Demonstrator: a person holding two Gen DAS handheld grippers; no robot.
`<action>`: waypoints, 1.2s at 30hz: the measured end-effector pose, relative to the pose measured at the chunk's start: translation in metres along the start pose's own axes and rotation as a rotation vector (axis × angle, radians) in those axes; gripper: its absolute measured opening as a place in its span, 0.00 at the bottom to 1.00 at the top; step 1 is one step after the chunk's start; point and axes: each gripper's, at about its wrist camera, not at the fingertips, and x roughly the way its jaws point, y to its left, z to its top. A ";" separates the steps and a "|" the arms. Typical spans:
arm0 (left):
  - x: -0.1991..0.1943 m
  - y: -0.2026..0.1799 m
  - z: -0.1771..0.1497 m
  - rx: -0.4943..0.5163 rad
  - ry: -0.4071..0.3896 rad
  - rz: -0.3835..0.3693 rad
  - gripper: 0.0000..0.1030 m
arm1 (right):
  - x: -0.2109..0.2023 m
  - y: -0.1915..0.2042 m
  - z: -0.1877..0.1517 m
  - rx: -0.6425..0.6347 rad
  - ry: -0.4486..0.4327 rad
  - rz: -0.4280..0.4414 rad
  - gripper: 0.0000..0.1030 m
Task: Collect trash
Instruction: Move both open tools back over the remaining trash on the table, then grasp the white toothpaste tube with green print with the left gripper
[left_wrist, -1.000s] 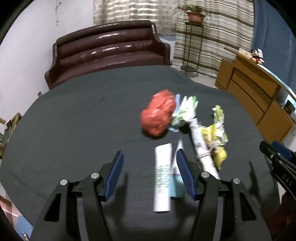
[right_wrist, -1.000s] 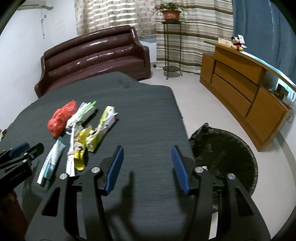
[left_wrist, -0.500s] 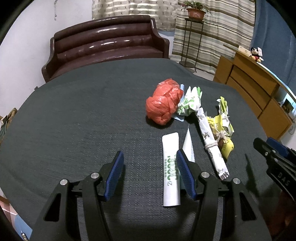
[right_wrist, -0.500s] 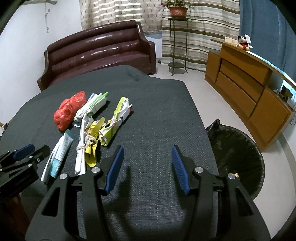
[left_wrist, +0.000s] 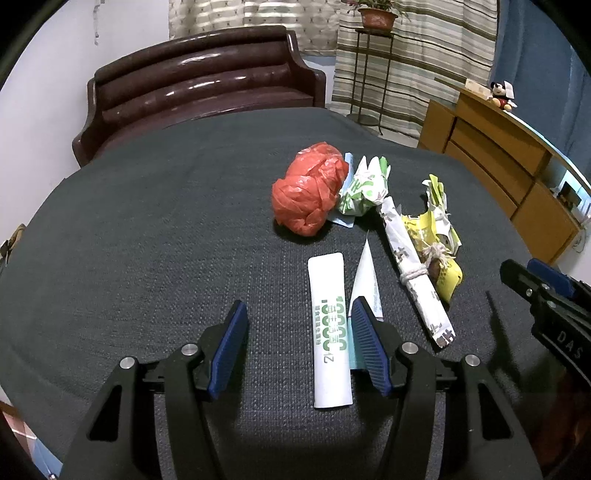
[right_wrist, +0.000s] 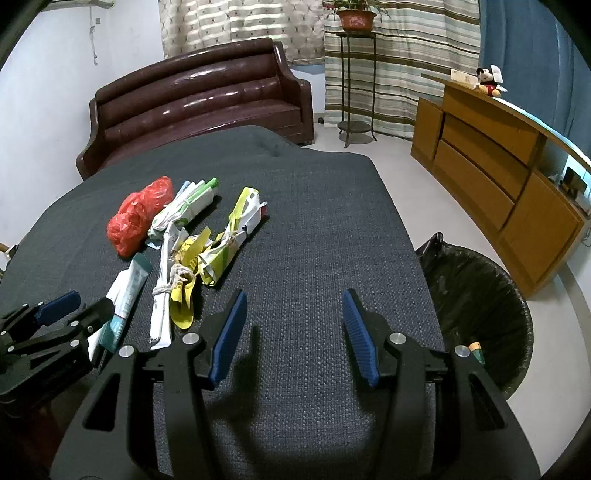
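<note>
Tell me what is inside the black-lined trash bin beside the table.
In the trash bin, the right wrist view shows mostly bare black liner and one small teal, tan-capped object near the rim. The right tool's arm hides the rest of the bottom.

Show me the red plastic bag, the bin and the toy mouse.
red plastic bag (left_wrist: 308, 195), left wrist view, crumpled middle.
bin (right_wrist: 476, 295), right wrist view, black liner inside.
toy mouse (right_wrist: 487, 83), right wrist view, its body.

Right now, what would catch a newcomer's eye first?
The crumpled red plastic bag stands out on the dark table, heading a cluster of wrappers. Nearer, a white tube lies between the open left gripper's blue fingers. A black-lined trash bin waits beside the table.
</note>
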 end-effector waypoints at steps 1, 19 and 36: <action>0.000 0.001 -0.001 0.000 0.000 0.001 0.56 | 0.000 0.000 0.000 0.000 0.000 0.000 0.51; 0.002 0.006 -0.004 0.010 0.010 0.012 0.33 | 0.001 0.002 -0.002 -0.004 0.003 0.005 0.51; -0.003 0.038 -0.003 -0.006 -0.005 0.029 0.18 | 0.001 0.034 -0.005 -0.066 0.014 0.047 0.51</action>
